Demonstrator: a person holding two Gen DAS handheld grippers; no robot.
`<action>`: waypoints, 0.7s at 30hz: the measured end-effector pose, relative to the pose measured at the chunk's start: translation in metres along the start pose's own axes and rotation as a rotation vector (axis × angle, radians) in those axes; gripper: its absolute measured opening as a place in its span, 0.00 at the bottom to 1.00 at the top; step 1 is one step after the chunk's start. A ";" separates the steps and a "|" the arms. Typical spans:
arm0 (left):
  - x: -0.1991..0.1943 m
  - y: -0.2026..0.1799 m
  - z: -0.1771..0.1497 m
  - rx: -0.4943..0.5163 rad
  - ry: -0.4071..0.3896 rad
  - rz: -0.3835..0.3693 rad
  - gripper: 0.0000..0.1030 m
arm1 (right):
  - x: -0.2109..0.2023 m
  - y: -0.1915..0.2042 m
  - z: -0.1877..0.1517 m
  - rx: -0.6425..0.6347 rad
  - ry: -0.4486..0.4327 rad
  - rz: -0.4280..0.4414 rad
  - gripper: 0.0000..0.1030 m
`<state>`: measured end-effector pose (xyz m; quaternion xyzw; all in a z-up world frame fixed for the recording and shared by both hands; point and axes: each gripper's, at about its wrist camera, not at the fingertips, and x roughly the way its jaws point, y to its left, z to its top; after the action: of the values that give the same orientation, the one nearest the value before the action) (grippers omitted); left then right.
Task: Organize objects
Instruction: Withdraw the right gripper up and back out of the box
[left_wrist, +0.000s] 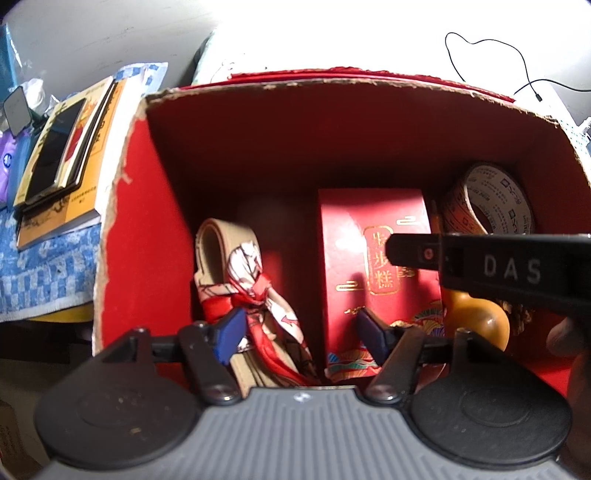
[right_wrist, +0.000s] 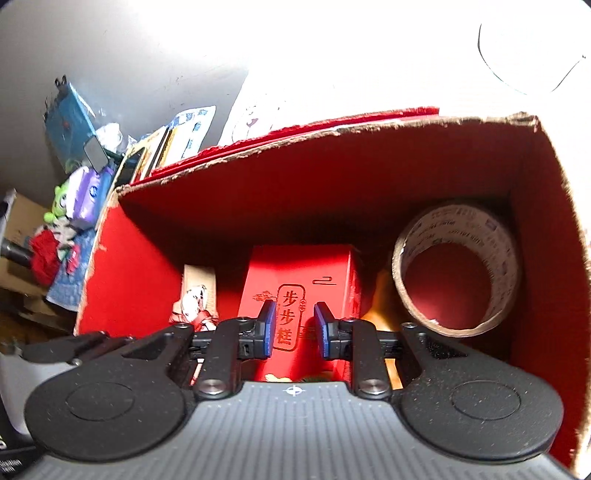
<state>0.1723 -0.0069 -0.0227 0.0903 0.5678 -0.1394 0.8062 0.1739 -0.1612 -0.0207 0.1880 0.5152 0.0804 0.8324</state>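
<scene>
A red cardboard box (left_wrist: 155, 221) with torn rims stands open; both grippers hang over its mouth. Inside lie a beige band tied with a red-and-white scarf (left_wrist: 243, 280), a small red gift carton with gold characters (left_wrist: 369, 266), an orange gourd (left_wrist: 476, 321) and a tape roll (left_wrist: 491, 203). My left gripper (left_wrist: 301, 334) is open and empty above the scarf and carton. My right gripper (right_wrist: 294, 328) is open and empty above the carton (right_wrist: 295, 280), with the tape roll (right_wrist: 458, 266) to its right and the box wall (right_wrist: 546, 221) beyond. Its body crosses the left wrist view (left_wrist: 491, 262).
Left of the box, a stack of books with a dark phone on top (left_wrist: 62, 155) rests on a blue checked cloth (left_wrist: 44, 273). Toys and small items (right_wrist: 74, 206) crowd the far left. A black cable (left_wrist: 491, 55) lies on the white surface behind.
</scene>
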 end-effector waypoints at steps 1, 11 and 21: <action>0.000 -0.001 0.000 0.002 0.001 0.005 0.68 | 0.000 0.000 0.000 -0.004 0.000 -0.005 0.24; 0.005 -0.010 0.001 0.028 -0.001 0.043 0.75 | 0.000 0.005 -0.005 -0.056 -0.025 -0.071 0.24; 0.001 -0.012 0.002 0.015 -0.017 0.063 0.74 | -0.008 0.002 -0.011 -0.055 -0.057 -0.100 0.24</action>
<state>0.1706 -0.0188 -0.0226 0.1128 0.5566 -0.1188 0.8145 0.1606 -0.1596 -0.0175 0.1413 0.4975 0.0473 0.8546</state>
